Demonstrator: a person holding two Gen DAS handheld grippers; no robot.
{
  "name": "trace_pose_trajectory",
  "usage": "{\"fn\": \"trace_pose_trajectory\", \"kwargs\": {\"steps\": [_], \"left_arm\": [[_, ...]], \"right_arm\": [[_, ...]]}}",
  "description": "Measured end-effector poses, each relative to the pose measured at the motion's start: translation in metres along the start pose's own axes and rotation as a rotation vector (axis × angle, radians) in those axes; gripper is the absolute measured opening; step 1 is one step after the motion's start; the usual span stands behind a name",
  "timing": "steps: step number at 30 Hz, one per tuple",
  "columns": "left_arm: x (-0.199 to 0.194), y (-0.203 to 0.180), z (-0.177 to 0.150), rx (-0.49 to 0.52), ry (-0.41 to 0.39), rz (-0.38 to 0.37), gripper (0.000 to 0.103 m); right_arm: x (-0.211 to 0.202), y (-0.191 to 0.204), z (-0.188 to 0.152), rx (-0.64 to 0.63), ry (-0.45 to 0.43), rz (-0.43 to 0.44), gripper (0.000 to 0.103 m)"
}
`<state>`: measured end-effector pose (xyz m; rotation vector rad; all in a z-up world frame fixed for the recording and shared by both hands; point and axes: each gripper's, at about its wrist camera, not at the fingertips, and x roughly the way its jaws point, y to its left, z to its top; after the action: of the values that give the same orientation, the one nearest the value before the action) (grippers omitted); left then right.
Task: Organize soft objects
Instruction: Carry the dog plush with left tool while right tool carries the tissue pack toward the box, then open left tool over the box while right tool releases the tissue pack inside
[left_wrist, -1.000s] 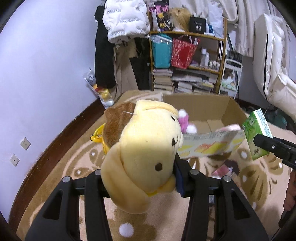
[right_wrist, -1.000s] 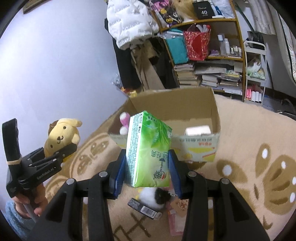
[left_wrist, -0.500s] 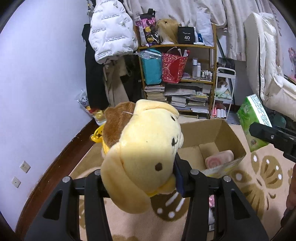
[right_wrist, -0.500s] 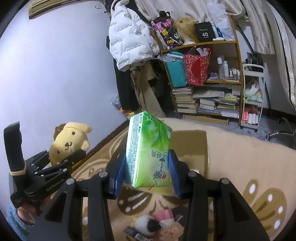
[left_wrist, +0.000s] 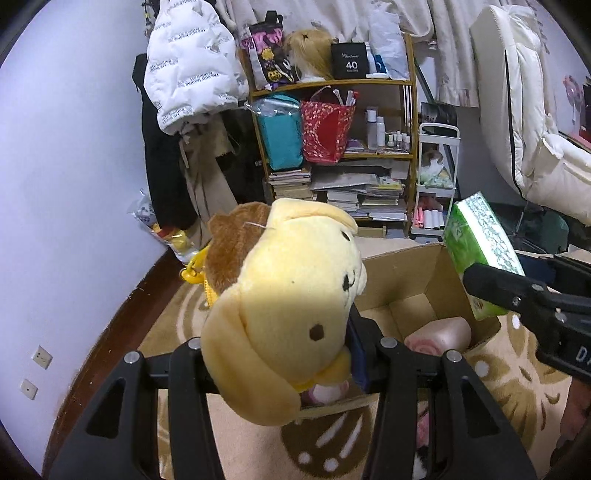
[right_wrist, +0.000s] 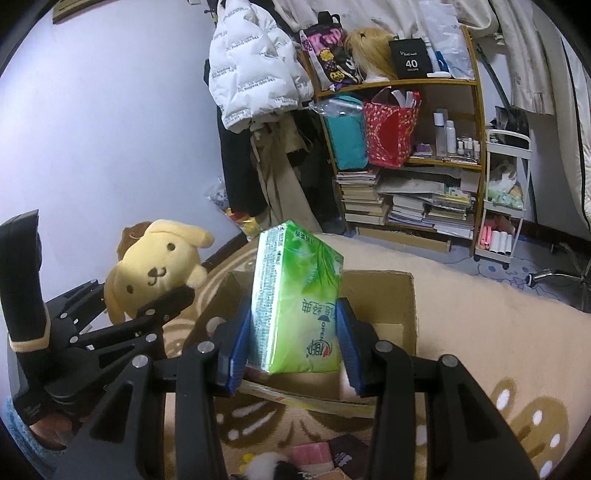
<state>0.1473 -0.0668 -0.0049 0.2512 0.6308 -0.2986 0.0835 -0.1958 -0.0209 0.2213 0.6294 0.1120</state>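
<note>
Open cardboard box sits on the patterned rug, flaps up, top clear; free rug to the right of it, wall w/ dark skirting to the left, cluttered shelf well behind. Left gripper angled down over the box's near-left edge, clamped on a yellow plush dog, soft pile, brown cap, floppy ears. Right gripper also tilted down, just beside the left one, above the box's near wall, pads squeezing a green tissue pack, glossy plastic wrap, upright. Pink rolled item inside box. Small stuff lies on the rug in front.
</note>
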Motion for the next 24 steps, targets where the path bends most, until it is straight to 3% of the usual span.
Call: {"fn": "trace_pose_trajectory", "kwargs": {"steps": [7, 12, 19, 24], "left_arm": [[0.029, -0.002, 0.003, -0.018, 0.038, -0.062, 0.048], [0.046, -0.002, -0.002, -0.061, 0.11, -0.156, 0.048], [0.055, -0.018, -0.014, -0.016, 0.147, -0.12, 0.05], [0.049, -0.025, -0.022, -0.005, 0.153, -0.096, 0.061]], "right_arm": [[0.017, -0.013, -0.008, -0.013, 0.046, -0.035, 0.046], [0.029, -0.021, -0.015, -0.004, 0.083, -0.05, 0.046], [0.042, -0.028, -0.022, 0.003, 0.117, -0.063, 0.047], [0.043, -0.029, -0.028, -0.002, 0.128, -0.062, 0.048]]}}
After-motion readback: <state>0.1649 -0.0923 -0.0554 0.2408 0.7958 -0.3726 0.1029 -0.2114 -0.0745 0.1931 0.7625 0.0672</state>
